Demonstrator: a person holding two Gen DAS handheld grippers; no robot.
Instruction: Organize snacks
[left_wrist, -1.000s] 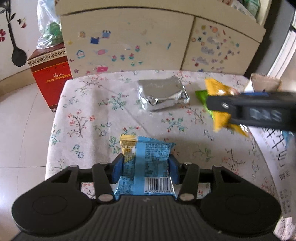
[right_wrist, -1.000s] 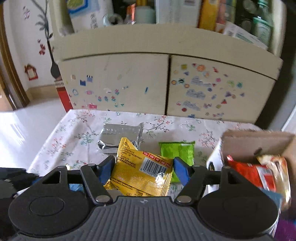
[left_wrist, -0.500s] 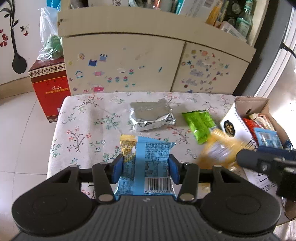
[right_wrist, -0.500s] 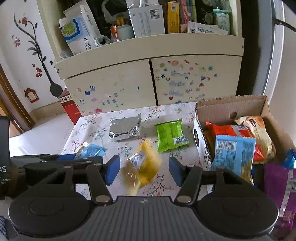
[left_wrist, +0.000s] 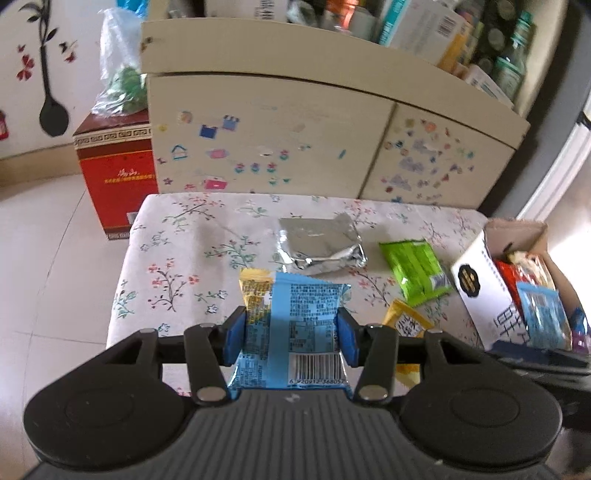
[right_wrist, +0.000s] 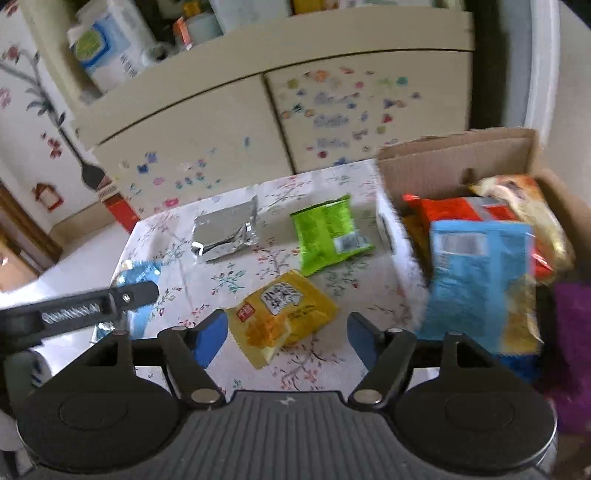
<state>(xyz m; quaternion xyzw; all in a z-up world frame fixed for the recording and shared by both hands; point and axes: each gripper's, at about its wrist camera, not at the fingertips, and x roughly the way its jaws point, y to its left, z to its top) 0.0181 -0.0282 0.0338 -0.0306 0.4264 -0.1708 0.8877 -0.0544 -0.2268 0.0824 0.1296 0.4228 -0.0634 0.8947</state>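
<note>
While the blue snack packet (left_wrist: 295, 332) is clamped between the blue pads of the left tongs (left_wrist: 291, 332) and held above the near part of the counter (left_wrist: 177, 258), the yellow snack packet (right_wrist: 284, 317) lies loose on the flowered cloth, seen between the fingers of the right tongs (right_wrist: 288, 332) but touched by neither. Those right jaws stand apart and have just been opening wider, with nothing gripped. The step in hand is judged to be the carrying of packets into the cardboard box (right_wrist: 454, 155) at the right edge of the counter, where a red, a blue and an orange-brown packet are already heaped.

Two more packets are left on the cloth farther back: a silver foil packet (left_wrist: 319, 245) and, just beside it toward the box, a green packet (left_wrist: 417, 271).

For the next move, the blue packet would need to be swung across to the box and released over the heap; the yellow one would have to be regripped, its flat, slippery film being best pinched across its width. Behind the counter a sticker-covered cabinet (left_wrist: 277, 140) is seen.
</note>
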